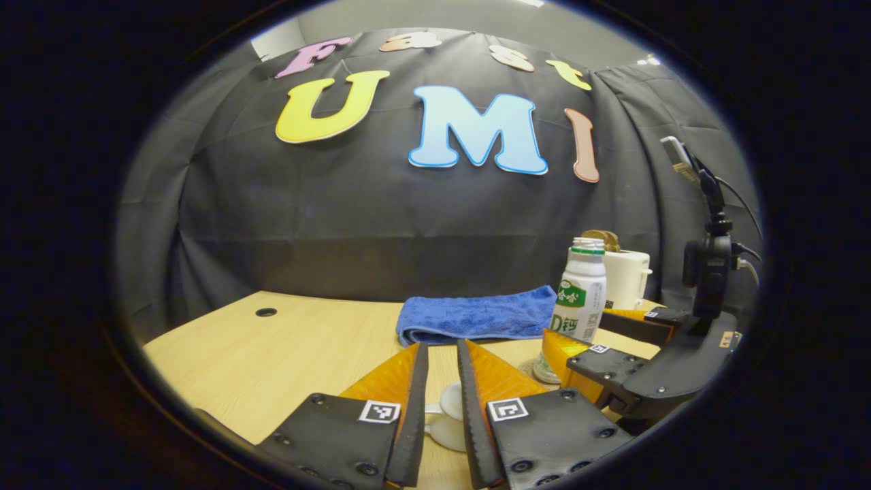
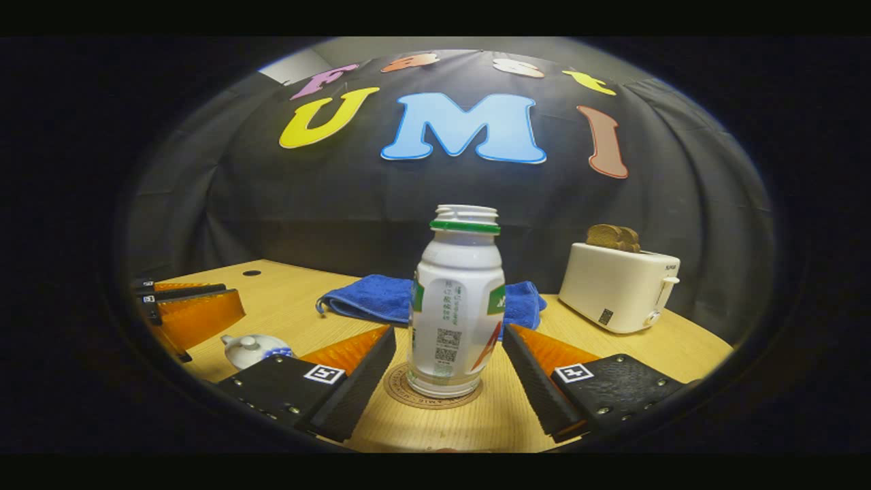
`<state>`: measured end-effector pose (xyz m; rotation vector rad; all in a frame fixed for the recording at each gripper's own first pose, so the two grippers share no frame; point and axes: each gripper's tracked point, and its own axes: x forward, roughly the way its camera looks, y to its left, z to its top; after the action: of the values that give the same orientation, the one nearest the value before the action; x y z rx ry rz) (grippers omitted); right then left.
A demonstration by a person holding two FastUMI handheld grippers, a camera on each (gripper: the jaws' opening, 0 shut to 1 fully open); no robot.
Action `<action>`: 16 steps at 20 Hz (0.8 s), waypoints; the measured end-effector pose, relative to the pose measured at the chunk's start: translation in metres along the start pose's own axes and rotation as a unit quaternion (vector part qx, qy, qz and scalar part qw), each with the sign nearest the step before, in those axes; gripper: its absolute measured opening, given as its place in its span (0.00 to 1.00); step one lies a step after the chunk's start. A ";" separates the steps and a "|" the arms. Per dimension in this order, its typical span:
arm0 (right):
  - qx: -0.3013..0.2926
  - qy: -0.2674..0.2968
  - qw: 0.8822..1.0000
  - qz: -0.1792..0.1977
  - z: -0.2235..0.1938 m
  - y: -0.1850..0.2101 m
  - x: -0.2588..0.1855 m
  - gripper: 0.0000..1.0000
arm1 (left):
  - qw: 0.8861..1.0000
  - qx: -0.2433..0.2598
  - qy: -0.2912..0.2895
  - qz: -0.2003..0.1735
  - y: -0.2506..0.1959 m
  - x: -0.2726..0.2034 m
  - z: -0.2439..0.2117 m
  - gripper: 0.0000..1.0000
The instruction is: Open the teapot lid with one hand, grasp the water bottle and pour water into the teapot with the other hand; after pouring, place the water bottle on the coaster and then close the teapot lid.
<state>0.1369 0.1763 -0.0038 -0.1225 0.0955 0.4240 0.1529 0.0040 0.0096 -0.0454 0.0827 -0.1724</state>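
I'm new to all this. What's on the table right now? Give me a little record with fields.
bottle: water bottle upright on the coaster, cap off
right tool: right tool open, a finger on each side of the bottle, not touching
left tool: left tool nearly closed over the teapot
teapot lid: on
other things: blue towel, toaster holding bread

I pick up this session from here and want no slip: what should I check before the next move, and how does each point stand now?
1. Water bottle upright on the coaster: ok.
2. Bottle uncapped: ok.
3. Right tongs open, fingers apart from the bottle on both sides: ok.
4. Left tongs open over the teapot: ok.
5. Teapot lid closed: cannot tell.
6. Blue towel and toaster set behind the bottle, out of the way: ok.
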 end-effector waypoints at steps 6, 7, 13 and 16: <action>0.008 -0.011 1.000 0.005 0.009 0.000 -0.006 0.96 | 1.000 0.006 -0.004 -0.003 -0.004 -0.001 0.001 0.42; 0.009 -0.012 1.000 0.007 0.011 0.002 -0.007 0.96 | 1.000 0.006 -0.004 -0.003 -0.004 0.000 0.001 0.42; 0.032 -0.014 0.999 0.012 0.012 0.000 -0.021 0.96 | 1.000 0.010 -0.009 -0.001 -0.003 -0.007 0.002 0.42; 0.041 -0.022 0.999 0.008 0.017 -0.006 -0.040 0.96 | 0.999 0.033 -0.016 0.005 -0.003 -0.021 0.003 0.42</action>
<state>0.1047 0.1567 0.0181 -0.0311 0.0697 0.4370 0.1317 0.0053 0.0141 0.0172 0.0458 -0.1644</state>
